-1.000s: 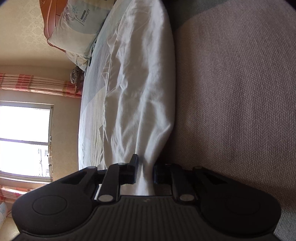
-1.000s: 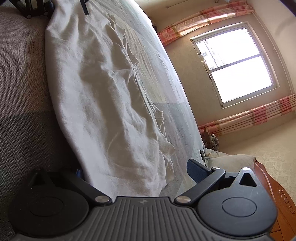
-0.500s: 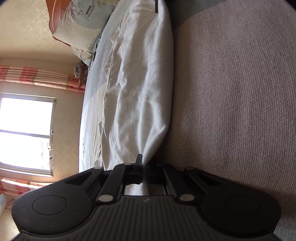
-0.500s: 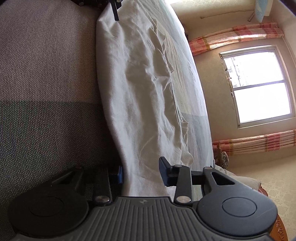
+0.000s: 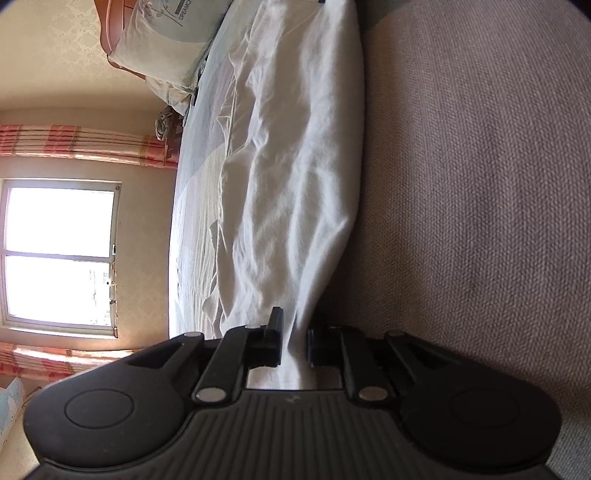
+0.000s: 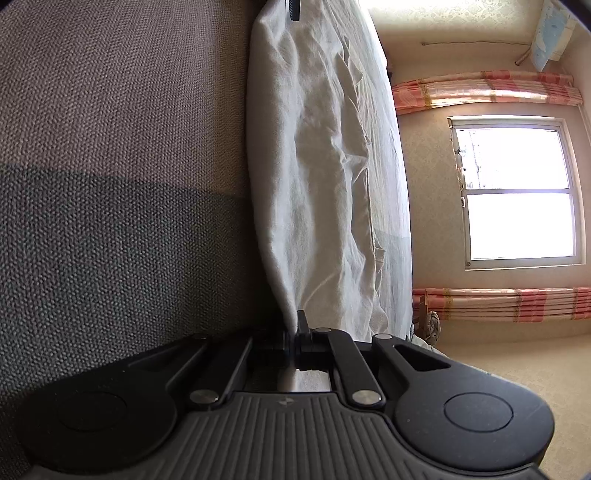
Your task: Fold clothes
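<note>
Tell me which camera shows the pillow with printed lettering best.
The left wrist view: the pillow lies near the top left, against the wooden headboard, lettering visible. The right wrist view shows only a pale sliver behind its gripper, too little to identify.

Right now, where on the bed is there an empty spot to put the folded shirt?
The brown woven blanket beside the white garment lies bare right up to the garment's edge. Past the garment, a pale sheet strip is free. Near the pillows it is crowded.

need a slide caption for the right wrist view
Right claw pinches the near edge of a wrinkled white cloth garment lying along a grey woven bedcover, window beyond.
</note>
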Available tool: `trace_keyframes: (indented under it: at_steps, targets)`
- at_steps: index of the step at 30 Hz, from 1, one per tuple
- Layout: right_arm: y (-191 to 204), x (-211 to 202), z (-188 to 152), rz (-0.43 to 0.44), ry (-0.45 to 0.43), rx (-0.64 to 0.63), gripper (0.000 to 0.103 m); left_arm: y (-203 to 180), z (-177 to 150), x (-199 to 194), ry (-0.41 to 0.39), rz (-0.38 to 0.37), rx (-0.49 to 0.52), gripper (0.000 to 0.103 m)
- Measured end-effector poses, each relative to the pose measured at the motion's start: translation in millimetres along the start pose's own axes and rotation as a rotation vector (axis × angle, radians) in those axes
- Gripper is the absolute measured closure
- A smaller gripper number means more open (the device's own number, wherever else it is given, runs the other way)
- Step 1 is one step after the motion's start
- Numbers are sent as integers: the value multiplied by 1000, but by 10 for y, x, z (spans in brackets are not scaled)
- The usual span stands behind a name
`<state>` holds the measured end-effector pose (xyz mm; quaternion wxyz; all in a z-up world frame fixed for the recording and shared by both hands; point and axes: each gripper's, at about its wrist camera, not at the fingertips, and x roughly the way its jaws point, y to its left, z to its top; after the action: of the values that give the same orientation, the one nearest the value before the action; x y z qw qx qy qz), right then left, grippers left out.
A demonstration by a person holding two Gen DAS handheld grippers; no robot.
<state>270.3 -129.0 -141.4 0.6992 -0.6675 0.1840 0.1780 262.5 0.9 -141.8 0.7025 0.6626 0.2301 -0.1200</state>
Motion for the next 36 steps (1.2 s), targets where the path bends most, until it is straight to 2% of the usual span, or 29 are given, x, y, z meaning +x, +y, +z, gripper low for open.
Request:
trace_keyframes:
  at_steps: [3, 17, 18, 36]
  targets:
    - [-2, -3, -16, 4, -4, 4, 94, -24, -5, 15, 8, -4, 14, 103]
    - [-22, -71, -52, 7, -9, 49, 94, -23, -30, -5, 0, -20, -3, 103]
    - [-108, -4, -16, 7, -8, 49, 94, -15, -19, 9, 1, -21, -3, 103]
    - [-91, -5, 4, -15, 3, -5, 94, 46, -25, 3, -9, -22, -48, 103]
